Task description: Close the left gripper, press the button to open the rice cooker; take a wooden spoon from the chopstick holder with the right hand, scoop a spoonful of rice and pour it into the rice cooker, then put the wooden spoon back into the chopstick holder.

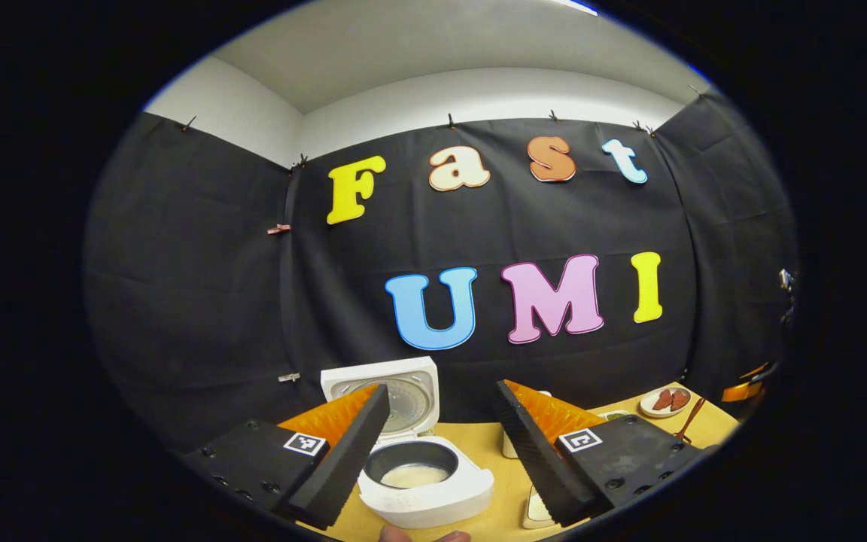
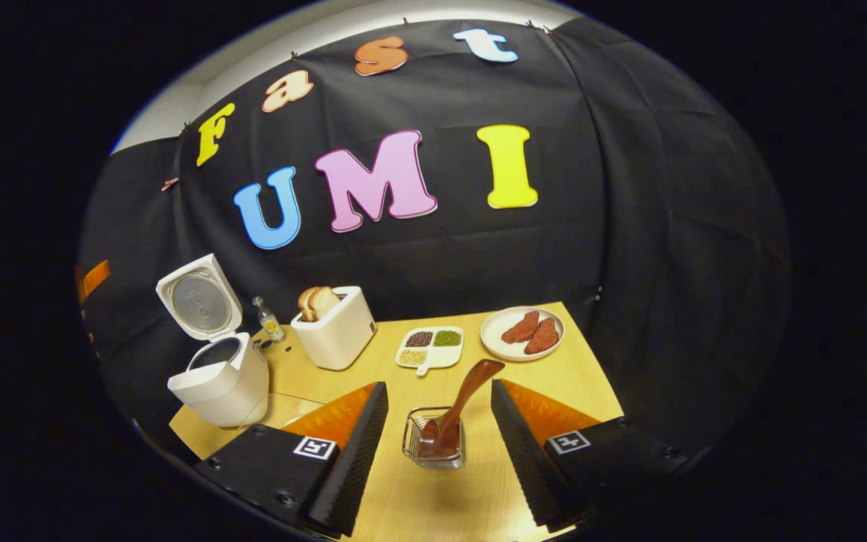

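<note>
1. The white, boxy rice cooker [image 1: 427, 482] is seen with its hinged lid [image 1: 392, 391] raised and a pale layer of rice in its dark inner pot [image 1: 412, 465]; in the left gripper view it lies ahead of and between the left gripper's [image 1: 441, 444] fingers, nearer the left one.
2. The reddish-brown wooden spoon [image 2: 457, 410] is seen standing tilted in the small clear chopstick holder [image 2: 435, 440], directly between and just ahead of the right gripper's [image 2: 433, 444] fingers, bowl end down and handle leaning up to the right.
3. The task is judged to be at or near its end: lid open, rice in the pot, spoon in the holder.
4. Risk is judged as follows: the leaning handle could be clipped by the right-hand finger on any move, tipping the light holder; the raised lid could be knocked by the left gripper.
5. Both grippers are seen spread wide, with nothing held or touched.
6. Farther off, beyond the right gripper, a white toaster [image 2: 334, 327] with bread slices, a small white divided dish of grains [image 2: 431, 348], a white plate [image 2: 521, 333] with red pieces and a small clear bottle [image 2: 269, 319] are set on the light wooden table [image 2: 576, 384].
</note>
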